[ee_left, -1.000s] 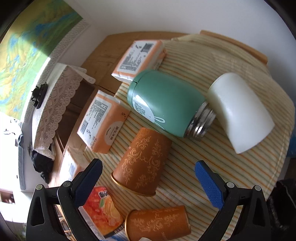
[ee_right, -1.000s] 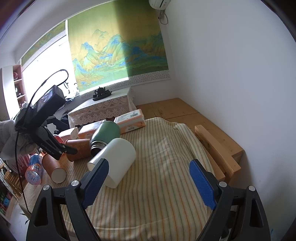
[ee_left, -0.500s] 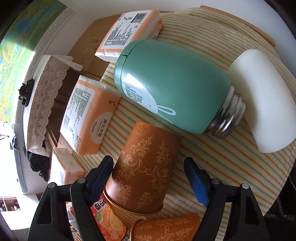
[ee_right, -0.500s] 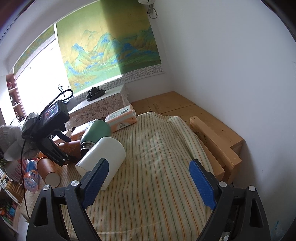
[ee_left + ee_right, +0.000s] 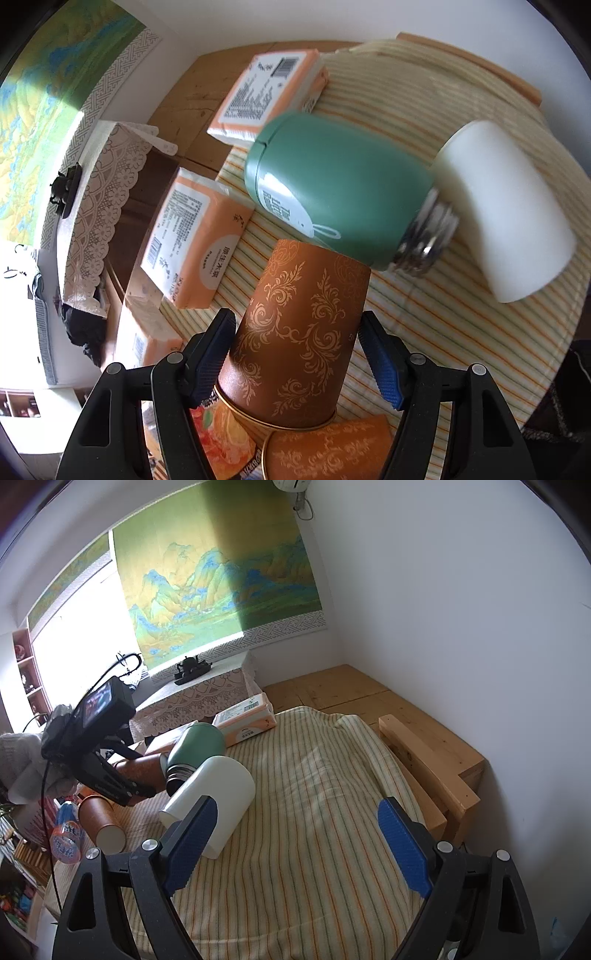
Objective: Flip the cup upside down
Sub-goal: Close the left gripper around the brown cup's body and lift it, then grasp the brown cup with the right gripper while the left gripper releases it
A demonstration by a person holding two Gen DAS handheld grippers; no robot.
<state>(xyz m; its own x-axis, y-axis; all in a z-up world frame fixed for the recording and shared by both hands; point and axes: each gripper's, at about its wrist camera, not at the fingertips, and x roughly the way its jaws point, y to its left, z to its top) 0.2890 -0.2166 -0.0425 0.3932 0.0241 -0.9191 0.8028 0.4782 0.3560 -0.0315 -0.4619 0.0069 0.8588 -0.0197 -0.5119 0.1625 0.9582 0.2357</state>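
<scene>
Two claws: the left gripper [image 5: 297,363] and the right gripper [image 5: 297,843] both showed.
Left claw: its blue pads [image 5: 212,354] sat on both sides of the cup [image 5: 299,339], right up against it, but I could not tell if they were squeezing it.
Cup spot: the brown cup with gold swirls was between the left claw's two fingers, on the striped cloth [image 5: 461,332].
Cup way: it lay on its side. Its long way ran straight out along the fingers. The open gold rim faced back to the claw and the closed bottom pointed away.
Past the cup: a green bottle [image 5: 332,192] lay on its side just beyond the cup's bottom, touching or nearly touching it.
Bottle end: its silver neck pointed to a white cup [image 5: 513,214], also lying down.
Near the claw's base: a second brown cup [image 5: 328,454] lay under the first one's rim.
Left of the claw: an orange tissue pack [image 5: 192,240].
Right claw: its fingers were wide apart with nothing between them, over the striped cloth, well away from the cup.
</scene>
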